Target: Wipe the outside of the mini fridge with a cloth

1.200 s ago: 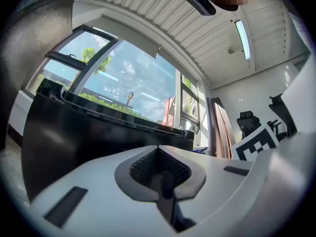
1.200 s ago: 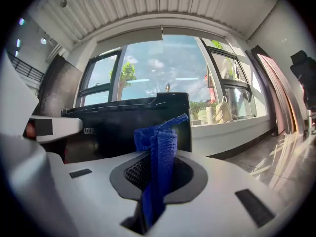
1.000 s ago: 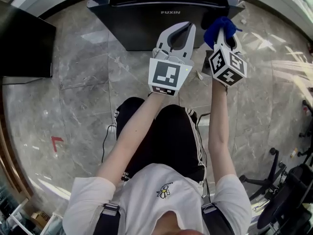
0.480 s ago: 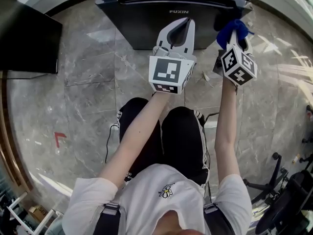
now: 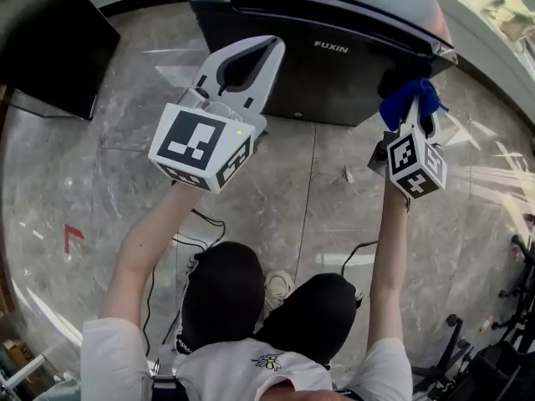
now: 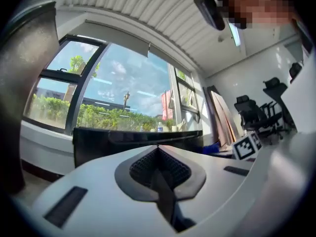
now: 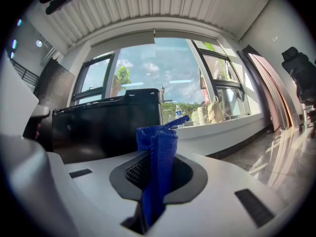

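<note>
Crouches on the grey stone floor [image 5: 276, 199], knees nearest the camera, both arms stretched forward. Carries the left gripper [image 5: 269, 43] raised at the left, jaws closed tip to tip on nothing, short of the fridge front; probably parked there to leave the work to the other arm. Confirms this in the left gripper view: pads met, no object between them. Grips a blue cloth [image 5: 405, 98] in the right gripper [image 5: 410, 119], jaws clamped on a folded bunch with a tuft standing out past the tips; judged a sound hold for putting fabric, not plastic, against the surface. Brings that cloth just beside the right front edge of the mini fridge [image 5: 334, 65], near the top. Cannot confirm contact from the head view; reads as slightly apart in the right gripper view, with the black cabinet standing left of and behind the cloth. Locates the fridge upright on the floor, beyond both grippers, door shut, hiding any contents. Judges the wipe as about to begin on, or working along, that right edge. Notes, farther off, a window sill [image 7: 237, 125] carrying a bottle [image 7: 178, 113] and a few pale vessels, contents too small to tell.
</note>
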### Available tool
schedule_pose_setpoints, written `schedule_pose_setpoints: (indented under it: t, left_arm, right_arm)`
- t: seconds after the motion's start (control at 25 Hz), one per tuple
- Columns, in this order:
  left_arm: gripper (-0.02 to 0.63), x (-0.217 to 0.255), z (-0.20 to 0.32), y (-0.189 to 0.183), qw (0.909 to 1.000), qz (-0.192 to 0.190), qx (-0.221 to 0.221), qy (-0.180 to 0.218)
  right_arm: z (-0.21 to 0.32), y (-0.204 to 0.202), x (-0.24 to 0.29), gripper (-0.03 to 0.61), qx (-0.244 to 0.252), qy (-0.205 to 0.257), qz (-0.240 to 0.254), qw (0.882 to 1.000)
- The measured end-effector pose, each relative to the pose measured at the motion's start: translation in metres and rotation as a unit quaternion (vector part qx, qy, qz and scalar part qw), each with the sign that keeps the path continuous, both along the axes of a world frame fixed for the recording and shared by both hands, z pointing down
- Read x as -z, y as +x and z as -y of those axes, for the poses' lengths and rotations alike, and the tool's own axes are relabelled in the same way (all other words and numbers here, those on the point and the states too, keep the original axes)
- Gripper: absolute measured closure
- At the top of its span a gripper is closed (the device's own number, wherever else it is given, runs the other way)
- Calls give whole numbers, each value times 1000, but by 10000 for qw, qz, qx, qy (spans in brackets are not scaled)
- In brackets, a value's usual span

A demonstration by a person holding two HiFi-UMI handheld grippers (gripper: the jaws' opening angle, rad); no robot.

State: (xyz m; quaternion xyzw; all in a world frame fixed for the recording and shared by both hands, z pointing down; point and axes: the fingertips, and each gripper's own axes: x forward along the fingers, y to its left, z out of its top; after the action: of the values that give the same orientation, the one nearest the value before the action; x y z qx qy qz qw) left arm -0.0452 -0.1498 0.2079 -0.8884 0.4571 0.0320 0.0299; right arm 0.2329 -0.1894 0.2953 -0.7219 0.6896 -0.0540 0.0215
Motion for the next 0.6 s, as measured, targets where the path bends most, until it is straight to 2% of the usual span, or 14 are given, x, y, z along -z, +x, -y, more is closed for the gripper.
schedule_pose_setpoints:
  t: [0.08,0.2,0.28,0.4,0.6]
  left_arm:
    - [609,-27,15,-23,9988,116,463,50]
    - [609,-61,11,-41,9956,-228,895,158]
    - [609,-83,4,-47,9939,-361,1030,147]
    - [609,-104,6,-59,9930,-339,1123,139]
    - [609,-111,21,-95,9899,-217,1363,325]
  right_arm:
    - [0,-13,-1,515,128,198,-100,9997]
    - [-10,-54,-11,517,580,344,-208,9975]
    - [-19,-95,-20,517,1033,367,-212,9938]
    - [-29,-167,-26,515,1708,461,-209,9840]
    - [-16,-276,-29,516,2471,632,-175,9668]
